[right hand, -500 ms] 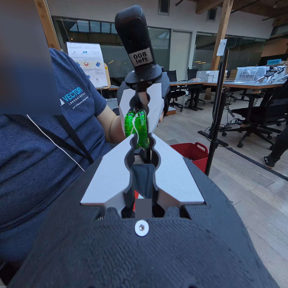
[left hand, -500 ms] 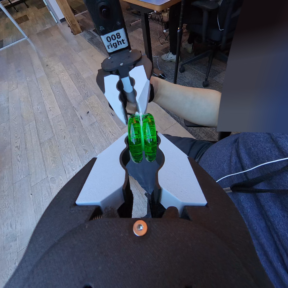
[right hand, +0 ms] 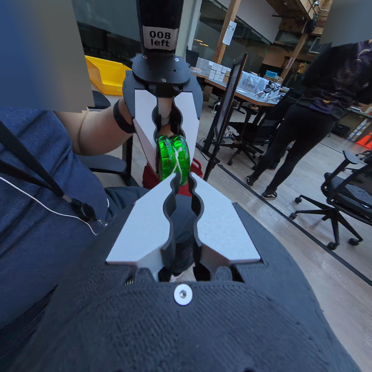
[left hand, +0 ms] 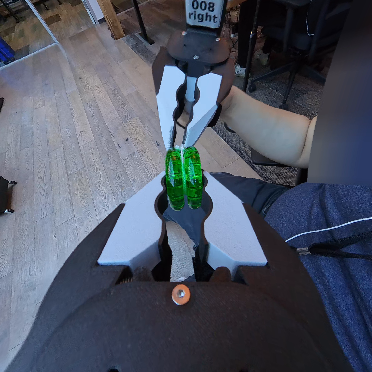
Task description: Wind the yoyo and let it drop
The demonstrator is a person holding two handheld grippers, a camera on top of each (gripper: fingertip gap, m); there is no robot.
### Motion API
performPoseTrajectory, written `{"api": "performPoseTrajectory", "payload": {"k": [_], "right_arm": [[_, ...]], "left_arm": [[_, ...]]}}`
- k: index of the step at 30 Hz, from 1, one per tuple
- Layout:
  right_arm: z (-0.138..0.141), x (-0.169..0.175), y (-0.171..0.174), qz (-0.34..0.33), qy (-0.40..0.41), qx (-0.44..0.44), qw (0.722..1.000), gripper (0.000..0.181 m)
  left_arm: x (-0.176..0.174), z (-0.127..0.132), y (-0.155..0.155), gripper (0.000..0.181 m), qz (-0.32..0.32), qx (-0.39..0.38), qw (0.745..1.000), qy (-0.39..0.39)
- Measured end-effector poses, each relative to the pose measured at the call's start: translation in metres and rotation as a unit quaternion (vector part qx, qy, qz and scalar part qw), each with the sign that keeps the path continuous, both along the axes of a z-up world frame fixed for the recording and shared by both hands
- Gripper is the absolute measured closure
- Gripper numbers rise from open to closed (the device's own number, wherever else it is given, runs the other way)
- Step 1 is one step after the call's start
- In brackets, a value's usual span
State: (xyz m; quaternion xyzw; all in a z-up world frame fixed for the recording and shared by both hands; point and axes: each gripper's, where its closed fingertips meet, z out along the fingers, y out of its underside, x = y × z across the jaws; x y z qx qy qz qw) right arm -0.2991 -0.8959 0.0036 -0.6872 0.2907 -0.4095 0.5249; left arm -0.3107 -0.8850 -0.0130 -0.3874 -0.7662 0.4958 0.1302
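Seemingly almost wound, the green yoyo [left hand: 183,178] sits clamped in the left hand-held gripper [left hand: 184,177] while the right hand-held gripper [right hand: 182,179], just above it, pinches the string [right hand: 178,163]; the drop remains.

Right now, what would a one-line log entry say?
left hand-held gripper: shut on yoyo | right hand-held gripper: pinching string at yoyo's groove | yoyo: wound, not dropped

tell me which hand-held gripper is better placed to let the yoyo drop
Probably the left hand-held gripper: its fingers clamp the green yoyo, so opening it frees the yoyo. The right hand-held gripper pinches the string.
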Motion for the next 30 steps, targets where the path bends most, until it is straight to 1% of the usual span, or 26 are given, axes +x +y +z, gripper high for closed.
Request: {"api": "performPoseTrajectory", "payload": {"k": [5,10,14,18,23,27,30], "right_arm": [[0.000,0.003,-0.005,-0.069,0.011,-0.064,0.995,0.178],[0.003,0.005,-0.008,-0.100,0.004,-0.095,0.990,0.180],[-0.006,0.014,-0.018,-0.155,0.018,-0.157,0.975,0.174],[-0.003,0.021,-0.018,-0.178,0.000,-0.186,0.966,0.176],[0.003,0.025,-0.021,-0.200,-0.017,-0.185,0.962,0.173],[0.009,0.028,-0.025,-0.234,-0.044,-0.221,0.946,0.170],[0.020,0.029,-0.029,-0.263,-0.087,-0.243,0.930,0.166]], "left_arm": [[0.004,0.001,-0.004,0.154,0.023,-0.020,0.999,-0.033],[0.006,0.004,-0.007,0.154,0.039,-0.043,0.996,-0.065],[0.006,0.011,-0.007,0.154,0.048,-0.068,0.993,-0.085],[0.009,0.012,-0.009,0.155,0.062,-0.084,0.987,-0.123],[0.011,0.015,-0.008,0.154,0.072,-0.102,0.981,-0.149],[0.013,0.018,-0.009,0.154,0.083,-0.120,0.976,-0.162],[0.014,0.020,-0.010,0.154,0.087,-0.131,0.974,-0.162]]}}
